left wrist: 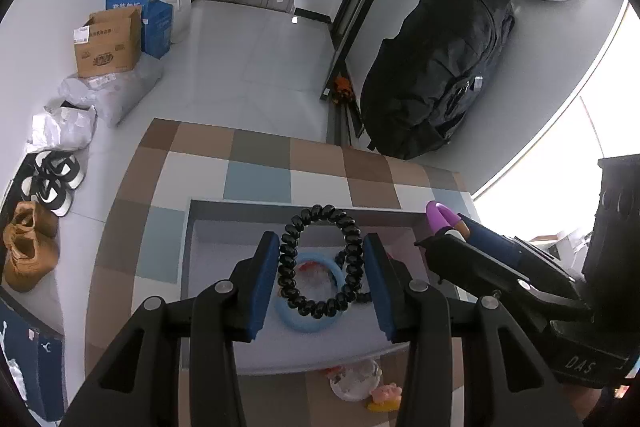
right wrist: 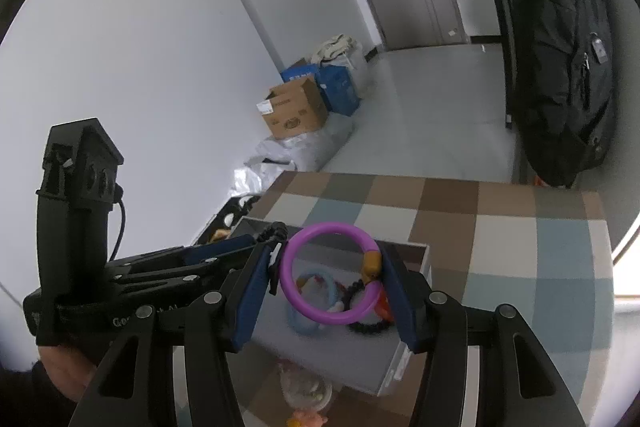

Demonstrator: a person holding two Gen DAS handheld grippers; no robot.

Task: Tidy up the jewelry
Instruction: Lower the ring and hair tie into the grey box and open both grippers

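Observation:
My left gripper (left wrist: 320, 267) is shut on a black spiral hair tie (left wrist: 320, 259) and holds it above the grey tray (left wrist: 208, 227). My right gripper (right wrist: 326, 279) is shut on a purple ring bracelet (right wrist: 332, 273) with an orange clasp, also over the tray (right wrist: 424, 255). In the tray lie a light blue ring (left wrist: 310, 323), a black beaded bracelet (right wrist: 370, 327) and small red-orange pieces. The right gripper shows in the left wrist view (left wrist: 444, 223), the left gripper in the right wrist view (right wrist: 276, 237).
The tray sits on a checkered tablecloth (left wrist: 256, 155). A clear bag with small items (left wrist: 356, 379) lies before the tray. On the floor are cardboard boxes (left wrist: 108, 43), shoes (left wrist: 52, 179) and plastic bags. A black backpack (left wrist: 436, 67) hangs at right.

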